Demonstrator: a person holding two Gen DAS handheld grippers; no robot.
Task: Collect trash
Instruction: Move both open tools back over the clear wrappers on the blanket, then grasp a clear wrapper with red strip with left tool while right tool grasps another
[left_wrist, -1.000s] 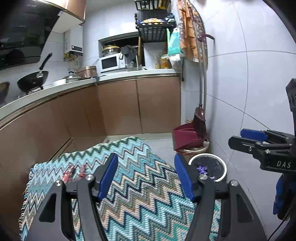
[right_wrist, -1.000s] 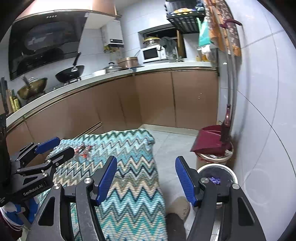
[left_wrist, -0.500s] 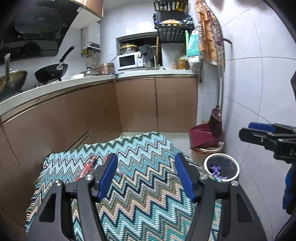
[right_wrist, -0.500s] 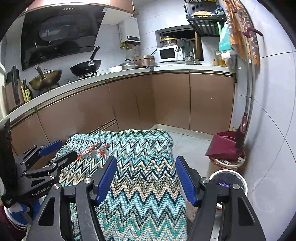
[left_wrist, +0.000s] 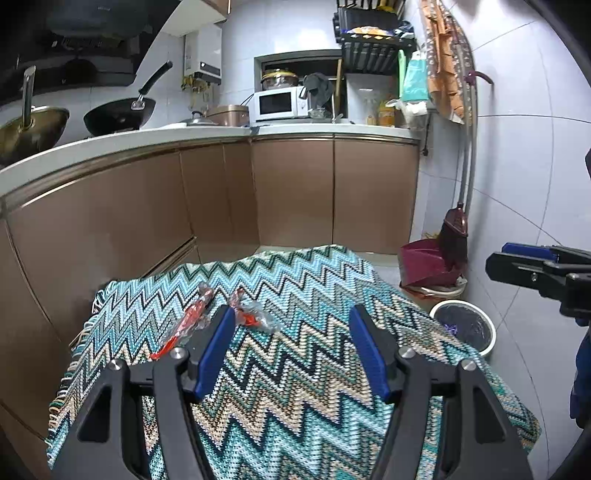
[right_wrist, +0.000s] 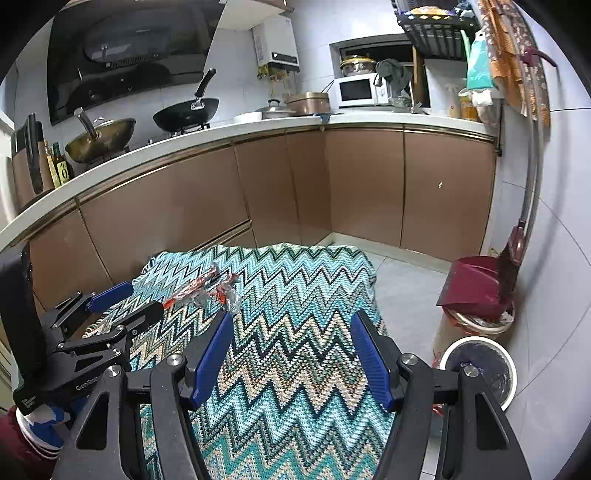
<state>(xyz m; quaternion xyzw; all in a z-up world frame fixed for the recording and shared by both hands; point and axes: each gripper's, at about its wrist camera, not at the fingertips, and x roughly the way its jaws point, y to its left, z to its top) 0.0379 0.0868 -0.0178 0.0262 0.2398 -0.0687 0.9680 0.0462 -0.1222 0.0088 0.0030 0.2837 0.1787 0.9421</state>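
Two clear and red plastic wrappers lie on the zigzag cloth: a long one (left_wrist: 184, 325) (right_wrist: 192, 286) and a crumpled one (left_wrist: 255, 314) (right_wrist: 225, 291). My left gripper (left_wrist: 291, 350) is open and empty above the cloth, its left finger just beside the wrappers. My right gripper (right_wrist: 291, 354) is open and empty over the cloth's right half. A white trash bin (left_wrist: 463, 326) (right_wrist: 480, 363) with a dark liner stands on the floor to the right of the table. The left gripper shows in the right wrist view (right_wrist: 114, 306) near the wrappers.
The zigzag cloth (left_wrist: 314, 369) (right_wrist: 295, 295) covers a small table. Brown kitchen cabinets (left_wrist: 295, 192) run behind and to the left. A dark red dustpan (left_wrist: 428, 264) (right_wrist: 476, 284) and broom stand by the right wall beyond the bin.
Both cameras have lifted and pulled back, so more of the kitchen shows. The wrappers now sit closer to my left gripper's left finger. Both grippers stay open.
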